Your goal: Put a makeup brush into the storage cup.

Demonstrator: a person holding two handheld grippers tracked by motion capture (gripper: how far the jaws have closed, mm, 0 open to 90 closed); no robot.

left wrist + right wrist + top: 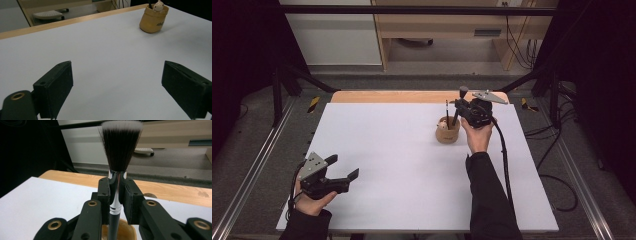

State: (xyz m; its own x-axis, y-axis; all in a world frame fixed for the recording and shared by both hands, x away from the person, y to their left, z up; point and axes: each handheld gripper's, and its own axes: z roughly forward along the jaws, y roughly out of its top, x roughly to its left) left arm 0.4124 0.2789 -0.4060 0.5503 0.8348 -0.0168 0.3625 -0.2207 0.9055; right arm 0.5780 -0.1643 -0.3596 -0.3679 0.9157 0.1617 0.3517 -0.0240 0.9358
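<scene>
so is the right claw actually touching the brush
Touching. The right gripper view shows the right claw with both jaws pressed against the silver collar of the brush, no gap on either side, above the cup.

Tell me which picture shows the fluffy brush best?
The right gripper view: the brush stands big and sharp there, its silver collar clamped in the right claw, bristles up, over the wooden cup. The high view shows it small and dim. The left gripper view has the cup far off.
</scene>
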